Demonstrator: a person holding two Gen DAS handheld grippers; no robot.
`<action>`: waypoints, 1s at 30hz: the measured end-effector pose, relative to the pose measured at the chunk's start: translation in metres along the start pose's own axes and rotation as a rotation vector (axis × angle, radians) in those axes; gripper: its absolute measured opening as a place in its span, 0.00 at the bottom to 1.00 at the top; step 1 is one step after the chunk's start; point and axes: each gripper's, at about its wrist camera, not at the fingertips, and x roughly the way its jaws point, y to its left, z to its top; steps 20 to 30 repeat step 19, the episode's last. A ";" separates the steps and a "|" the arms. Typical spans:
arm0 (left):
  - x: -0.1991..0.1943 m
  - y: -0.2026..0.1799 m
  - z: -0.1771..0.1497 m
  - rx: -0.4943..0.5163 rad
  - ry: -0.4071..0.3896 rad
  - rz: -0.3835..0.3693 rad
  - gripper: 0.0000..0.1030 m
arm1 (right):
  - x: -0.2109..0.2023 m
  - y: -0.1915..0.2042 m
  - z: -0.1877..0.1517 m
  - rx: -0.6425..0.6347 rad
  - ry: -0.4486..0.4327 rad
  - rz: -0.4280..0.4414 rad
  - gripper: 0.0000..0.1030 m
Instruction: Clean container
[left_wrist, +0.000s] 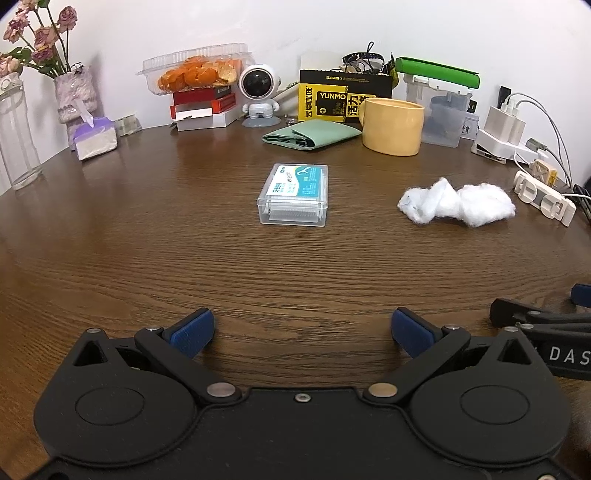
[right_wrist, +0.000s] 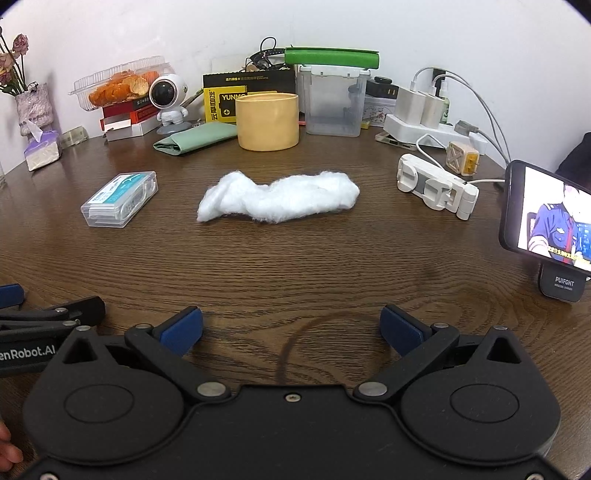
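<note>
A small clear plastic container (left_wrist: 294, 194) with a blue-green label lies flat on the brown wooden table, straight ahead of my left gripper (left_wrist: 302, 330), which is open and empty. The container also shows in the right wrist view (right_wrist: 120, 198) at the left. A wad of white cotton (right_wrist: 279, 197) lies straight ahead of my right gripper (right_wrist: 291, 328), which is open and empty. The cotton shows in the left wrist view (left_wrist: 458, 201) to the right of the container. Both grippers hover low near the table's front edge, side by side.
Along the back stand a yellow mug (right_wrist: 267, 122), a folded green cloth (right_wrist: 195, 142), a clear bin with a green lid (right_wrist: 334, 99), an astronaut figure (left_wrist: 258, 94), a tissue pack (left_wrist: 94, 136) and chargers (right_wrist: 424, 107). A phone on a stand (right_wrist: 550, 218) is at the right.
</note>
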 end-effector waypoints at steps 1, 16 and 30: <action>0.000 0.000 0.000 0.000 0.000 0.000 1.00 | 0.000 0.000 0.000 0.000 0.000 0.000 1.00; 0.000 0.000 0.000 -0.002 -0.001 0.000 1.00 | 0.000 0.000 0.000 0.001 0.000 0.000 1.00; 0.000 0.000 0.000 -0.002 -0.001 0.000 1.00 | 0.000 0.000 0.000 0.001 0.000 -0.001 1.00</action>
